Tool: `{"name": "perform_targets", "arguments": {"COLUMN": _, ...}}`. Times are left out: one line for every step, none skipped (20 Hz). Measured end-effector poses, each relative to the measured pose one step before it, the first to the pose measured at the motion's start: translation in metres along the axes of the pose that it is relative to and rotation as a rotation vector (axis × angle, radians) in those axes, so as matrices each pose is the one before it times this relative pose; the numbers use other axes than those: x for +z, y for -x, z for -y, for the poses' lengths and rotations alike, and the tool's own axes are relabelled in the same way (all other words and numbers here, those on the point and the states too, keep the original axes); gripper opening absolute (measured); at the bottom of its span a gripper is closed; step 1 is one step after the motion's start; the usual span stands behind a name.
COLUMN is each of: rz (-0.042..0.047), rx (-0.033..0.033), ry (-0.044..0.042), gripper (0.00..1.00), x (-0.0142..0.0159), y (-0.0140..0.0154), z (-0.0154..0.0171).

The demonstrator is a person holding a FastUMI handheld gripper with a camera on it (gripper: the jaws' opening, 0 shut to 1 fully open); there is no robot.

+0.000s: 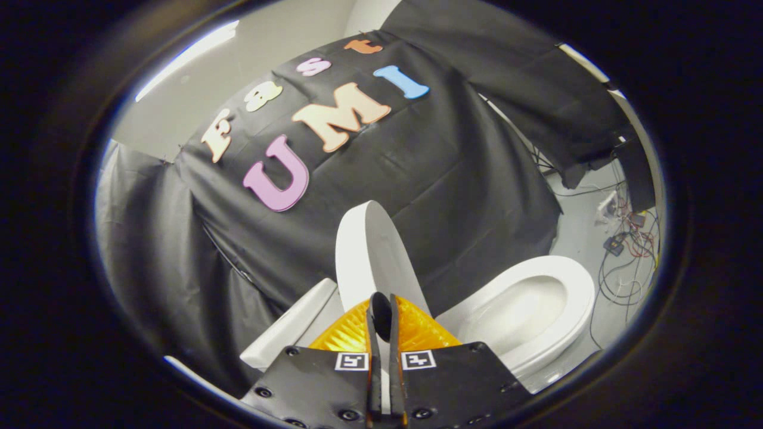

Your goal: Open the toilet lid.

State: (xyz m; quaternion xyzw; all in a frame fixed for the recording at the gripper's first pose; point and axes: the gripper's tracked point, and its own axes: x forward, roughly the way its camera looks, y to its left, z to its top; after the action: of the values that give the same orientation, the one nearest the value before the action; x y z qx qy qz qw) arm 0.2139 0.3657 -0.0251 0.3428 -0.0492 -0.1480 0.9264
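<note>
The white toilet lid [372, 256] stands raised, close to upright, with its rim edge running down into the narrow gap between my fingers. My gripper [382, 307] is shut on the lid's edge, both fingers pressing on it. The open seat and bowl [536, 310] lie to the right of the fingers, tilted in this view. The white tank [292, 325] sits to the left, just behind the lid's hinge end.
Black cloth hangs as a wall behind the toilet. Loose cables and small electronics [626, 238] lie on the pale floor beyond the bowl, at the right. A dark box stands near them, against the wall.
</note>
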Motion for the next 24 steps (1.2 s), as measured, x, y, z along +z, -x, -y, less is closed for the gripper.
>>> {"name": "perform_targets", "arguments": {"rz": -0.00856, "rx": 0.01152, "ry": 0.01067, "gripper": 0.06, "x": -0.00320, "y": -0.00162, "z": -0.01005}}
{"name": "perform_targets", "arguments": {"rz": -0.00626, "rx": 0.01286, "ry": 0.01093, "gripper": 0.06, "x": -0.00467, "y": -0.00182, "z": -0.00995}}
{"name": "perform_targets", "arguments": {"rz": -0.01143, "rx": 0.01551, "ry": 0.02183, "gripper": 0.06, "x": -0.00482, "y": -0.00188, "z": -0.01044}}
{"name": "perform_targets", "arguments": {"rz": -0.00970, "rx": 0.01850, "ry": 0.02154, "gripper": 0.06, "x": -0.00441, "y": -0.00287, "z": -0.01031}}
{"name": "perform_targets", "arguments": {"rz": -0.01516, "rx": 0.02061, "ry": 0.02136, "gripper": 0.07, "x": -0.00498, "y": -0.00371, "z": -0.01168}}
{"name": "perform_targets", "arguments": {"rz": -0.01673, "rx": 0.02015, "ry": 0.02529, "gripper": 0.07, "x": 0.00018, "y": -0.00212, "z": -0.01086}}
{"name": "perform_targets", "arguments": {"rz": -0.01669, "rx": 0.02008, "ry": 0.02229, "gripper": 0.08, "x": -0.00613, "y": -0.00736, "z": -0.01074}}
{"name": "perform_targets", "arguments": {"rz": -0.02007, "rx": 0.02422, "ry": 0.01542, "gripper": 0.08, "x": -0.00898, "y": -0.00340, "z": -0.00881}}
{"name": "perform_targets", "arguments": {"rz": -0.01524, "rx": 0.02159, "ry": 0.01699, "gripper": 0.08, "x": -0.00525, "y": -0.00371, "z": -0.00921}}
{"name": "perform_targets", "arguments": {"rz": -0.01576, "rx": 0.01973, "ry": 0.01152, "gripper": 0.08, "x": -0.00682, "y": -0.00278, "z": -0.00626}}
{"name": "perform_targets", "arguments": {"rz": -0.01150, "rx": 0.01678, "ry": 0.01069, "gripper": 0.08, "x": -0.00396, "y": -0.00280, "z": -0.00618}}
{"name": "perform_targets", "arguments": {"rz": -0.01377, "rx": 0.01453, "ry": 0.01277, "gripper": 0.08, "x": -0.00395, "y": -0.00189, "z": -0.00650}}
{"name": "perform_targets", "arguments": {"rz": -0.01112, "rx": 0.00976, "ry": 0.02029, "gripper": 0.08, "x": -0.00404, "y": -0.00201, "z": -0.00425}}
{"name": "perform_targets", "arguments": {"rz": -0.00897, "rx": 0.00769, "ry": 0.01770, "gripper": 0.08, "x": -0.00282, "y": -0.00191, "z": -0.00340}}
{"name": "perform_targets", "arguments": {"rz": -0.00652, "rx": 0.00586, "ry": 0.01179, "gripper": 0.08, "x": -0.00043, "y": -0.00078, "z": -0.00165}}
{"name": "perform_targets", "arguments": {"rz": -0.00193, "rx": 0.00400, "ry": 0.00914, "gripper": 0.08, "x": -0.00130, "y": -0.00070, "z": 0.00018}}
{"name": "perform_targets", "arguments": {"rz": -0.00172, "rx": 0.00003, "ry": 0.01213, "gripper": 0.08, "x": 0.00056, "y": -0.00045, "z": 0.00013}}
{"name": "perform_targets", "arguments": {"rz": 0.00130, "rx": -0.00614, "ry": 0.02123, "gripper": 0.08, "x": -0.00018, "y": 0.00019, "z": 0.00076}}
{"name": "perform_targets", "arguments": {"rz": 0.00341, "rx": -0.01069, "ry": 0.01785, "gripper": 0.08, "x": 0.00135, "y": 0.00266, "z": 0.00277}}
{"name": "perform_targets", "arguments": {"rz": 0.00071, "rx": -0.01240, "ry": 0.01654, "gripper": 0.08, "x": 0.00018, "y": 0.00139, "z": 0.00346}}
{"name": "perform_targets", "arguments": {"rz": 0.00014, "rx": -0.01071, "ry": 0.01835, "gripper": 0.08, "x": 0.00141, "y": -0.00042, "z": 0.00127}}
{"name": "perform_targets", "arguments": {"rz": -0.00254, "rx": -0.00914, "ry": 0.02251, "gripper": 0.08, "x": -0.00189, "y": -0.00090, "z": 0.00199}}
{"name": "perform_targets", "arguments": {"rz": -0.00737, "rx": -0.00307, "ry": 0.02288, "gripper": 0.08, "x": -0.00019, "y": 0.00148, "z": 0.00163}}
{"name": "perform_targets", "arguments": {"rz": -0.00820, "rx": 0.00453, "ry": 0.02038, "gripper": 0.08, "x": -0.00156, "y": 0.00024, "z": -0.00134}}
